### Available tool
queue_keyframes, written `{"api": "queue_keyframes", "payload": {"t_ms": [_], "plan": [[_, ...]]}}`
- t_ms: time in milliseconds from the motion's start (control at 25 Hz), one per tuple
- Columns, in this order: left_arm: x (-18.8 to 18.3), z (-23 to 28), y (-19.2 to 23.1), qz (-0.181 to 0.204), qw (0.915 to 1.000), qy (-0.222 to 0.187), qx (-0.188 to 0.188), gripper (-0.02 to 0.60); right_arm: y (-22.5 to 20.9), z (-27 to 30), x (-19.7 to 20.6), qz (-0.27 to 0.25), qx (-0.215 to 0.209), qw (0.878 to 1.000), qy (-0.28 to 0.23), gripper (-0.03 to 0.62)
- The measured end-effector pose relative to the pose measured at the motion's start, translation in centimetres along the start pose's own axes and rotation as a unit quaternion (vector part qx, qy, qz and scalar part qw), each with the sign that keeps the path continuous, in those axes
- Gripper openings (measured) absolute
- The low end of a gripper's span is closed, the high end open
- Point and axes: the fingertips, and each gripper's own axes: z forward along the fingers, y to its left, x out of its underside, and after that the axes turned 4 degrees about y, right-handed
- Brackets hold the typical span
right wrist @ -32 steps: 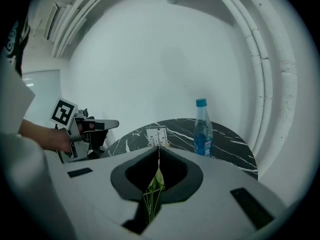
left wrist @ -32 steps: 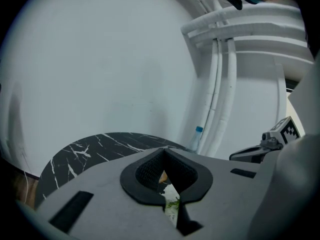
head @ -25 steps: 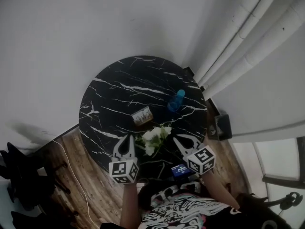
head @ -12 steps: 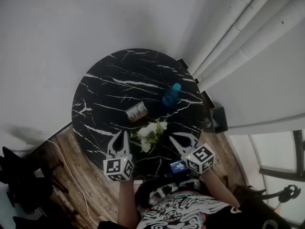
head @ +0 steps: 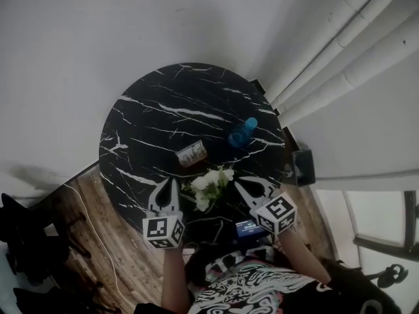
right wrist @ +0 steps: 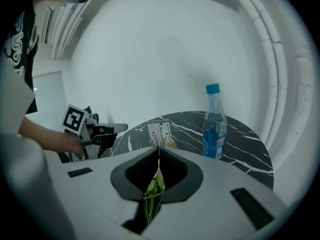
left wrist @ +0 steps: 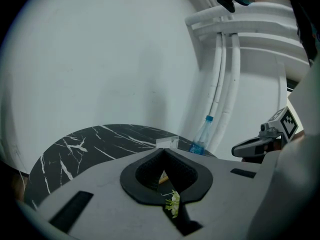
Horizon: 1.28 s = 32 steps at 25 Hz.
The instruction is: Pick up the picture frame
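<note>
A round black counter [head: 163, 103] with white lines in it stands by a plain white wall, on a wood floor [head: 98, 241].

The picture frame [head: 192, 154] stands near the middle of the counter. Nothing is touching it. It has not been picked up yet.

Just past it, toward the far right side, stands a blue bottle [head: 242, 134]. On the near side of the frame there is a bunch of white flowers [head: 209, 185]. The flowers are between the frame and the person.

The left gripper [head: 168, 183] hangs over the near edge of the counter, to the left of the flowers. Its jaws are pressed together and hold nothing. The right gripper [head: 241, 184] hangs on the other side of the flowers. Its jaws look pressed together too, with only a thin crack of light between the tips, and they hold nothing. Both point toward the frame, but both are well apart from it.

So I think the job has only just begun. What is left is nearly all of it. One gripper has to spread its jaws, reach past or around the flowers without knocking them, close on the frame and lift it off the counter.
</note>
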Motion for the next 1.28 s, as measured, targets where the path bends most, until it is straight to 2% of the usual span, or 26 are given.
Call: {"api": "queue_keyframes", "payload": {"t_ms": [240,440,920,1200,1280], "plan": [[1.0,1.2,1.0,-0.001,0.9999,0.011,0.004,0.014,-0.6,3.1,-0.2,-0.015,-0.028,0.999,0.021,0.019],[1.8,2.8,2.0,-0.004,0.9996,0.026,0.006,0.015,-2.1,6.0,-0.4,-0.046,-0.031,0.998,0.035,0.020],[4.8,5.9,2.8,-0.016,0.9966,0.073,0.035,0.017,-3.9,10.5,-0.2,-0.059,-0.054,0.995,0.055,0.021],[5.5,7.1,2.1,0.035,0.9938,0.086,0.061,0.019,-3.8,12.5,0.8,-0.059,-0.079,0.992,0.077,0.023],[6.1,7.6,2.1,0.041,0.9922,0.098,0.066,0.077,-3.8,13.0,0.8,-0.057,-0.083,0.992,0.078,0.023]]}}
